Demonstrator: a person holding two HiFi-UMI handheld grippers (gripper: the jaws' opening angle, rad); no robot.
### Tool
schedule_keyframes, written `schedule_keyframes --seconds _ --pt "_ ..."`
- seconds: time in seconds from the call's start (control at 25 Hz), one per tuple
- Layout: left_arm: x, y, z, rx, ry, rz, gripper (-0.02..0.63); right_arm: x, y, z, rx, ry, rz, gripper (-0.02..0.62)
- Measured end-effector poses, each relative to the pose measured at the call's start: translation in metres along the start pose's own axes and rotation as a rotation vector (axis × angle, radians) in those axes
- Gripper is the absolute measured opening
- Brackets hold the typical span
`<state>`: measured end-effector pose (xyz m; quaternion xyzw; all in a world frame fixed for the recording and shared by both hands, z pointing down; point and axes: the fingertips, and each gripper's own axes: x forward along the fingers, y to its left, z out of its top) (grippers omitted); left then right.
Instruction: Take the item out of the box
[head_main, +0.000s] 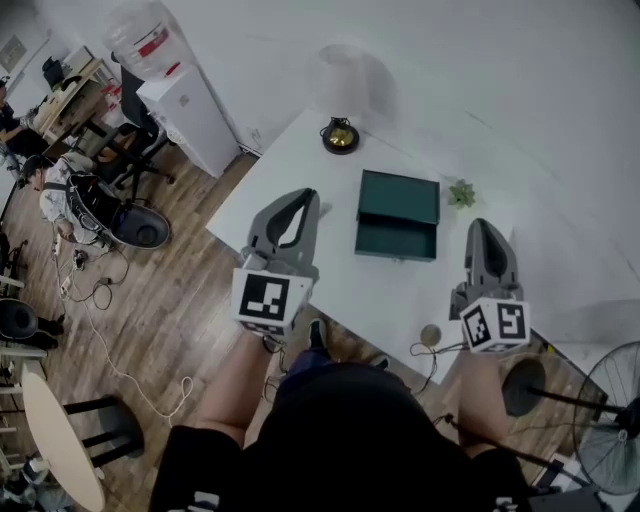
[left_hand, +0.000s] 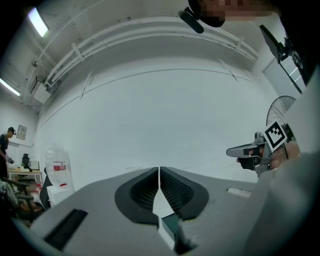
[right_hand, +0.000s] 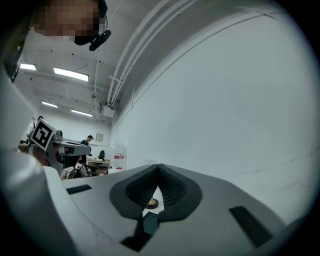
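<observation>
A dark green box (head_main: 397, 213) lies on the white table (head_main: 300, 150) with its lid down; whatever it holds is hidden. My left gripper (head_main: 304, 197) hovers just left of the box, jaws shut and empty. My right gripper (head_main: 482, 226) hovers just right of it, also shut and empty. In the left gripper view the closed jaws (left_hand: 159, 172) point level, a corner of the box (left_hand: 170, 227) shows below them, and the right gripper (left_hand: 252, 149) is at the right edge. In the right gripper view the closed jaws (right_hand: 158, 168) sit above a sliver of the box (right_hand: 150, 223).
A small black-and-gold object (head_main: 340, 135) stands at the table's far corner (right_hand: 151, 203). A little green plant (head_main: 461, 193) sits right of the box. A water dispenser (head_main: 185, 100) stands to the left and a floor fan (head_main: 610, 420) at the lower right. People sit at desks far left.
</observation>
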<state>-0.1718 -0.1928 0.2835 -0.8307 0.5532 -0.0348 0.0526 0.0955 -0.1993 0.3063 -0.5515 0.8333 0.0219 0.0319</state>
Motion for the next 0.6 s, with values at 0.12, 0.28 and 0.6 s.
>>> schedule_keyframes --seconds 0.12,0.28,0.6 --pt "0.003 0.003 -0.002 -0.001 0.000 -0.009 0.014 0.003 0.002 -0.001 -0.001 0.000 -0.004 0.005" --pt "0.010 0.005 -0.001 -0.007 -0.015 -0.036 0.014 0.003 0.003 -0.002 0.000 0.009 -0.023 0.005" --pt "0.029 0.026 -0.003 -0.012 -0.023 -0.063 0.014 0.020 0.011 -0.005 -0.005 0.015 -0.046 0.005"
